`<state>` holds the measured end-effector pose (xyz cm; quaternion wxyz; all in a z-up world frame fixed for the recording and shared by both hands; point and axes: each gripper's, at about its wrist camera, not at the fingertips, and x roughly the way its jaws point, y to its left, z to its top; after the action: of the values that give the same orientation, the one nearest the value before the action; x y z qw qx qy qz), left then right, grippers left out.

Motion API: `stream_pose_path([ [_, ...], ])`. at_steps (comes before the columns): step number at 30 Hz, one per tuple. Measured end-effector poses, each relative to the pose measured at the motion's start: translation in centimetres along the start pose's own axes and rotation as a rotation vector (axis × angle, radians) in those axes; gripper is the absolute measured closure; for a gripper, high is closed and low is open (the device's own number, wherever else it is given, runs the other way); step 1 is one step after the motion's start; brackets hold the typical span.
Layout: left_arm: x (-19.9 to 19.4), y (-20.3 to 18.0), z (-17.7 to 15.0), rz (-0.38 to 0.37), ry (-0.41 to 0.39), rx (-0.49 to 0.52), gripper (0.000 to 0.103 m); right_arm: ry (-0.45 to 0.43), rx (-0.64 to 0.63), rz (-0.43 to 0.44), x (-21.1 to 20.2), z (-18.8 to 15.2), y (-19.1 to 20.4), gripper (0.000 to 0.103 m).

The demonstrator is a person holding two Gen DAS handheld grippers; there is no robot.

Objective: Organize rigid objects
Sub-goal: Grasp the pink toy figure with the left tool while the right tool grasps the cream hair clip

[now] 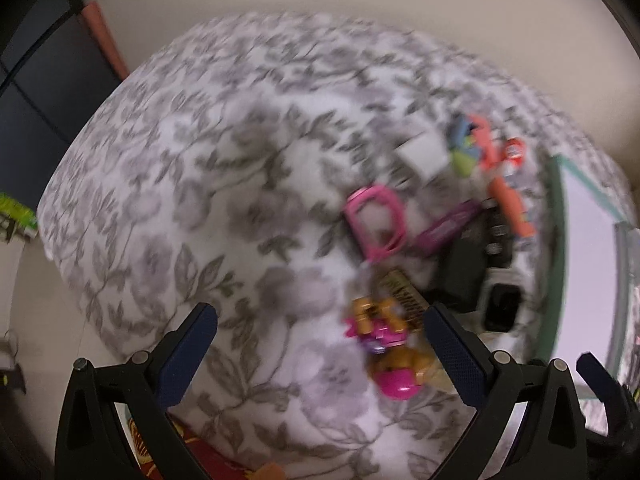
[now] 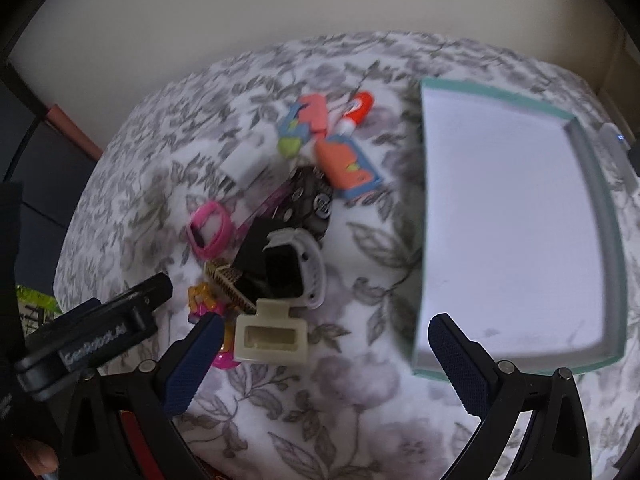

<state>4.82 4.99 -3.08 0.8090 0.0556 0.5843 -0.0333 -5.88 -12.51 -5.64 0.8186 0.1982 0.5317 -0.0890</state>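
Cream plastic piece [image 2: 271,334] lies between the open right tool's [image 2: 320,364] fingers.

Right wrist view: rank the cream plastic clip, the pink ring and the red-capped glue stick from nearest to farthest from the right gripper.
From the right gripper:
1. Cream plastic clip, just ahead, by the left finger.
2. Pink ring, farther out, left of the pile.
3. Red-capped glue stick, at the pile's far end.

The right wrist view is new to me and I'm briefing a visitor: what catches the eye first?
First the big tray with the teal rim, bare inside, on the right of the flowered cloth. Left of it lies a heap of small things: an orange glue stick at the far end, a pink ring, and a cream plastic piece nearest the open right gripper.
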Motion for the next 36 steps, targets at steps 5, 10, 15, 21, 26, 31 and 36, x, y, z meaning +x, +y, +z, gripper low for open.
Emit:
stream_pose_path([
  [5, 1.7, 0.7, -0.2, -0.027, 0.081, -0.044, 0.0, 0.042, 0.003, 0.01, 2.0, -0.4, 0.3, 0.0],
  [10, 3.3, 0.5, -0.4, -0.056, 0.154, -0.054, 0.0, 0.077, 0.002, 0.029, 3.9, -0.5, 1.0, 0.0],
  [15, 4.5, 0.8, -0.6, -0.091, 0.208, -0.081, 0.0, 0.094, -0.021, 0.018, 5.0, -0.9, 1.6, 0.005],
  [21, 6.2, 0.1, -1.5, -0.103, 0.252, -0.061, 0.013, 0.11, -0.032, 0.008, 6.5, -1.6, 2.0, 0.014],
  [26, 7.7, -0.3, -2.0, -0.161, 0.287, -0.081, 0.023, 0.097, -0.05, -0.015, 6.9, -2.1, 2.4, 0.018],
  [31, 8.6, -0.4, -3.4, -0.182, 0.323, -0.082, 0.037, 0.087, -0.056, -0.044, 6.9, -2.4, 2.7, 0.028],
  [36, 8.8, -0.4, -4.6, -0.195, 0.314, -0.081, 0.046, 0.083, -0.036, -0.054, 6.6, -2.2, 2.3, 0.042],
])
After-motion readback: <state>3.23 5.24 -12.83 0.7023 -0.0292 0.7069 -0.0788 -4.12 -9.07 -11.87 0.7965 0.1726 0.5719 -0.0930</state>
